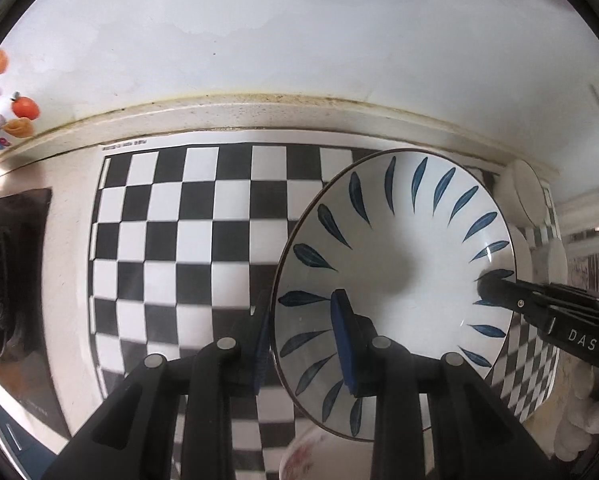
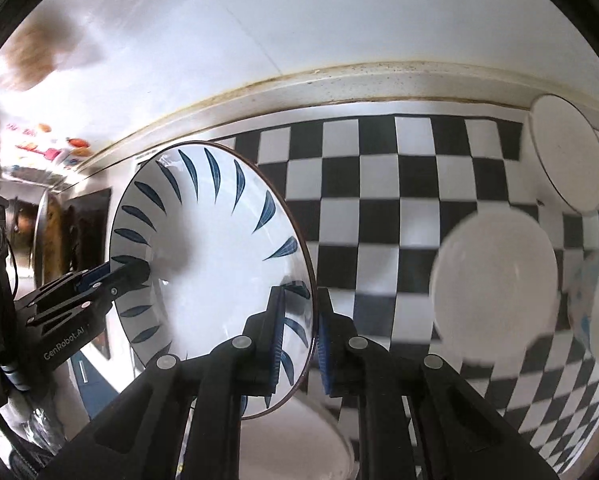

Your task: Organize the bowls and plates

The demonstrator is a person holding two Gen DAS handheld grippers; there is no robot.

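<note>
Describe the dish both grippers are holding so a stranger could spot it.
Over the black-and-white checkered mat, a white ceramic plate ringed with blue leaf strokes is gripped at opposite rims by the left gripper and right gripper. The neighbouring plain white bowls lack any pattern.

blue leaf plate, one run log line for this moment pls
object: blue leaf plate | left gripper: shut on rim | right gripper: shut on opposite rim | state: held over checkered mat | nearby: white bowl
</note>
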